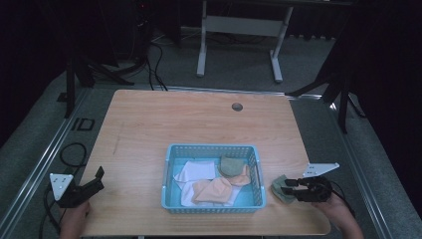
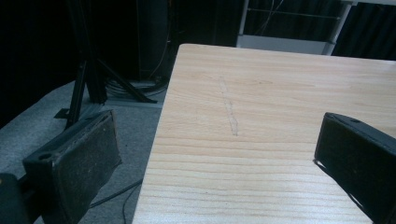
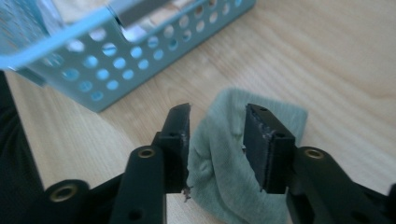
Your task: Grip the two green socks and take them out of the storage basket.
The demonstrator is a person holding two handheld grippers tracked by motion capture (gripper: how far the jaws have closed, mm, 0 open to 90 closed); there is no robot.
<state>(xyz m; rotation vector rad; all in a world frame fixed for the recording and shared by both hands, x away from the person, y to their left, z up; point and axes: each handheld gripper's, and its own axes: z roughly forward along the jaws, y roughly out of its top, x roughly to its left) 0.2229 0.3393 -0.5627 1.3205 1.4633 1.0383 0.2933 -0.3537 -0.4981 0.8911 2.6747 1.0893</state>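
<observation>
From the high view I see the table (image 1: 149, 124) with a blue perforated basket (image 1: 169, 169) near its front edge, holding white, peach and green cloths (image 1: 214, 189). My right gripper (image 1: 288, 185) sits just right of the basket, low over a green cloth (image 1: 278, 191) that lies on the wood beside the basket's right wall. My left gripper (image 1: 99, 175) rests at the front left corner of the table, well apart from the basket

In the left gripper view my jaws stand spread wide with nothing between them, over the bare left edge of the table (image 2: 261, 140), grey floor (image 2: 46, 121) beyond

In the right gripper view the green cloth (image 3: 224, 163) bunches up between my jaws, which stand partly apart on either side of the fold; I cannot tell whether the pads press on it. The basket (image 3: 116, 70) wall crosses the upper left, close behind the cloth
</observation>
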